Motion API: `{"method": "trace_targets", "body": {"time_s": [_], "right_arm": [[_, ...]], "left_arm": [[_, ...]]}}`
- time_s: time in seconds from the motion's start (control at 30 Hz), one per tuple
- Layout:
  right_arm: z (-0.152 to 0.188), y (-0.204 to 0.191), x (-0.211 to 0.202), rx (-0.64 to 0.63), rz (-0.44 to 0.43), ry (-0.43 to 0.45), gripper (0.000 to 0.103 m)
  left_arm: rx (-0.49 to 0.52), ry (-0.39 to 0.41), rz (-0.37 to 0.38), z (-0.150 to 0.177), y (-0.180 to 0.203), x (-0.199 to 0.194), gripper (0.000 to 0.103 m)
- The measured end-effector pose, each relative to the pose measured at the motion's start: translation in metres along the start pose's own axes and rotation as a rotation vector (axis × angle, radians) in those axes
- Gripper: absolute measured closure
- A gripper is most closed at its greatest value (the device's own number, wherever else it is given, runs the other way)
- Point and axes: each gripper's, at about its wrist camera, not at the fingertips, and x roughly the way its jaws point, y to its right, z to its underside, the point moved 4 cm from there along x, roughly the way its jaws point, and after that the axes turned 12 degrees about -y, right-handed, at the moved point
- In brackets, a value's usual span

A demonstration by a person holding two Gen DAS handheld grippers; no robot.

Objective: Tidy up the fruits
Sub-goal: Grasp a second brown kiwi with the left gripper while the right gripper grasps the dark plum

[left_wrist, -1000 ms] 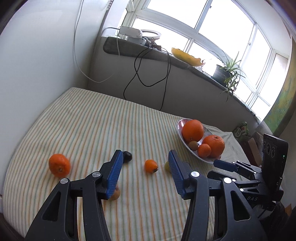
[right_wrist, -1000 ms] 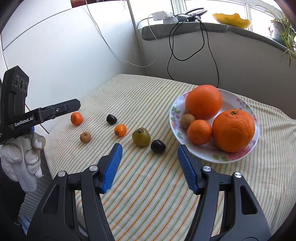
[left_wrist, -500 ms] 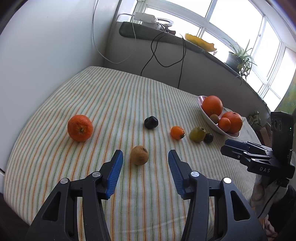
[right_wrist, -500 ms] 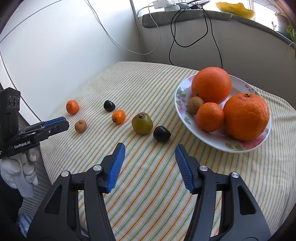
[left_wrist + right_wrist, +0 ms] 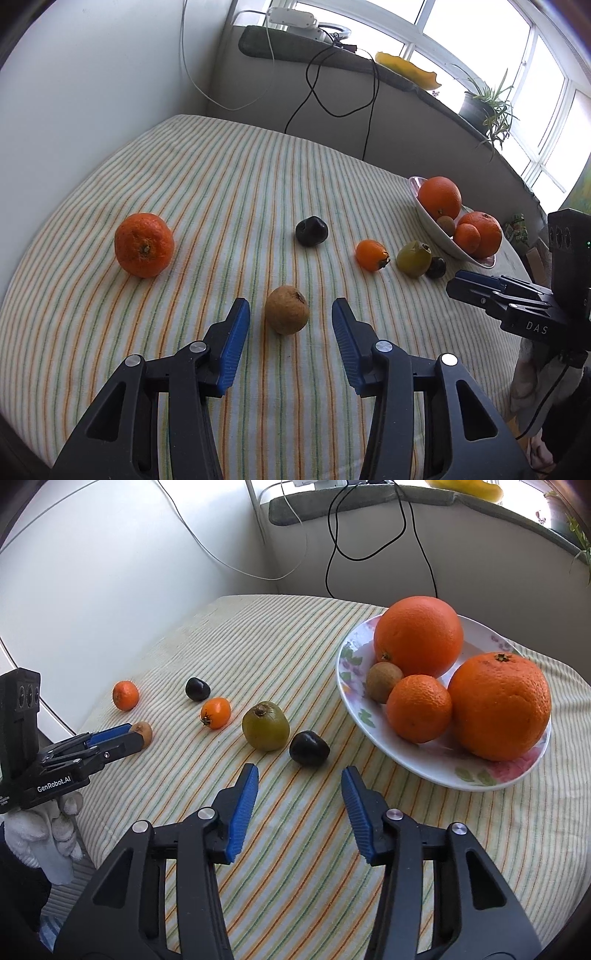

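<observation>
A brown kiwi-like fruit (image 5: 287, 310) lies on the striped cloth between the blue pads of my left gripper (image 5: 290, 305). Its jaws are closing and the pads stand clear of the fruit. My right gripper (image 5: 301, 771) is also closing, with nothing between its pads; a dark plum (image 5: 309, 747) sits just beyond its tips, beside a green fruit (image 5: 266, 725). Also loose on the cloth are a small orange fruit (image 5: 216, 712), a second plum (image 5: 311, 230) and a mandarin (image 5: 144, 244). The flowered plate (image 5: 347, 686) holds two oranges, a mandarin and a kiwi.
A white wall borders the table on the left. Behind it runs a sill (image 5: 295, 44) with a power strip, hanging cables (image 5: 332, 92), a yellow dish and a potted plant (image 5: 484, 103). A gloved hand (image 5: 40, 834) holds the left gripper at the cloth's near edge.
Both grippers came down toward the cloth and their jaws narrowed. The left view swung from the plate to the brown fruit, which now lies between its pads. The dark plum is closer to the right tips.
</observation>
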Motion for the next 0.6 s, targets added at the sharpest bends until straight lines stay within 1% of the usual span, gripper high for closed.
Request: {"method": "trace_targets", "body": {"time_s": [0.27, 0.47, 0.53, 0.6], "right_arm": [[-0.010, -0.002, 0.008, 0.006, 0.025, -0.008, 0.055], [-0.018, -0.003, 0.016, 0.000, 0.042, -0.024, 0.058], [-0.019, -0.003, 0.019, 0.000, 0.043, -0.035, 0.062], [-0.019, -0.003, 0.022, 0.006, 0.040, -0.042, 0.062]], "left_arm": [[0.003, -0.003, 0.003, 0.000, -0.002, 0.003, 0.062], [-0.001, -0.003, 0.005, 0.001, -0.003, 0.003, 0.068], [-0.002, -0.004, 0.007, 0.001, -0.004, 0.003, 0.070], [-0.001, -0.004, 0.006, 0.001, -0.004, 0.003, 0.072]]}}
